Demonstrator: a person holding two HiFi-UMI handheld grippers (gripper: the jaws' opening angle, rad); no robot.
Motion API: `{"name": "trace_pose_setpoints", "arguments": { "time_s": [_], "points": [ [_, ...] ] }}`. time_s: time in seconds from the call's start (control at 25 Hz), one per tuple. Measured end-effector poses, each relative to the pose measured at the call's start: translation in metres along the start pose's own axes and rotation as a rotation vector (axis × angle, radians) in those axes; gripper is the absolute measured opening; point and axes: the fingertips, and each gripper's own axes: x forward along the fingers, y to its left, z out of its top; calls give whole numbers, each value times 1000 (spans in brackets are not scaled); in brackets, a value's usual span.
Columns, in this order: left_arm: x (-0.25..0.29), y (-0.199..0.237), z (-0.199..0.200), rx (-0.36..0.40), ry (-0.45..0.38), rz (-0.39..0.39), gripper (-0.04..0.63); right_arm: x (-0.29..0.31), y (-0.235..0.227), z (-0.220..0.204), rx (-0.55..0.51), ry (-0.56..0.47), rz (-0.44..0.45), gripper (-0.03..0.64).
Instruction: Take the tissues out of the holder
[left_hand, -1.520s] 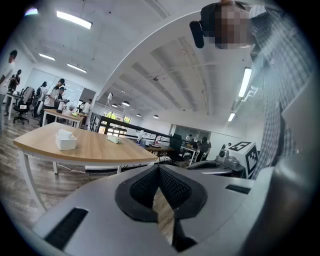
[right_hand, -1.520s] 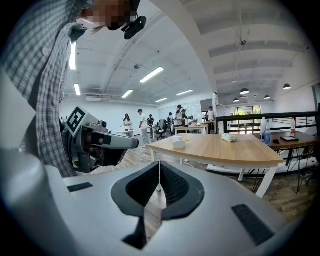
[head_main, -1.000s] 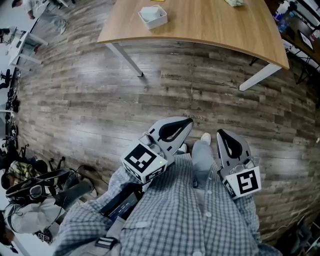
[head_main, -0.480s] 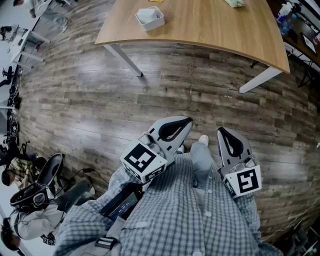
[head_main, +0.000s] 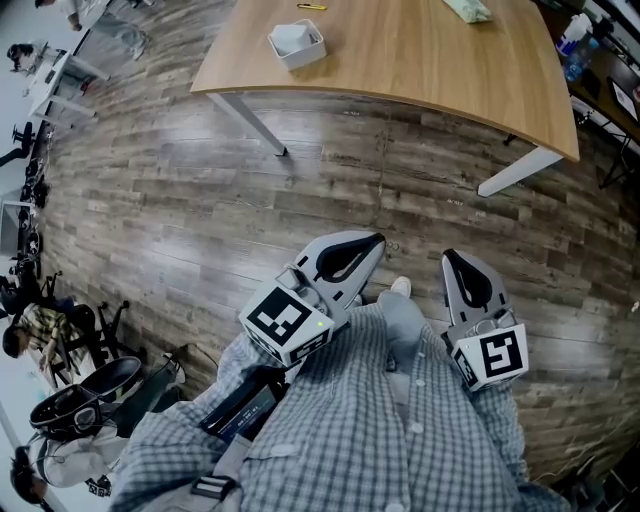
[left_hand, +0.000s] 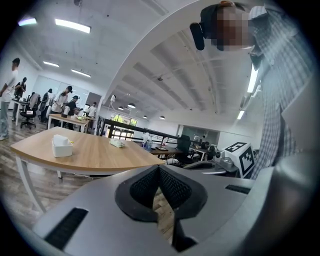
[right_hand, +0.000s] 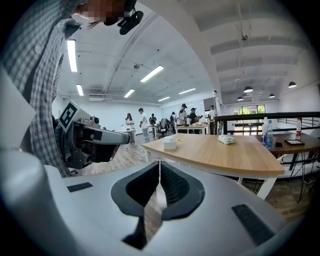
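Observation:
A white tissue holder with tissues in it stands on the wooden table, far ahead of me. It also shows small in the left gripper view and the right gripper view. Both grippers are held close to my checked shirt, over the floor and well short of the table. My left gripper is shut with nothing in it, its pads meeting at the tip. My right gripper is shut and empty too, pads together.
A pale green packet lies at the table's far side. White table legs slant down to the plank floor. Chairs and bags crowd the lower left. Bottles stand at the right. People and desks fill the background.
The table and holder have shifted slightly in the head view. My right gripper has moved a little down and right. The chair at the lower left has shifted. Both jaws stay shut.

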Motion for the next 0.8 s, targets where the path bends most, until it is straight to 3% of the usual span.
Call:
{"name": "trace_pose_setpoints", "arguments": {
  "time_s": [0.8],
  "points": [
    [59,-20,13,9,-51,40,8,-12,-55,0,-72,-12,52,18]
  ]
}}
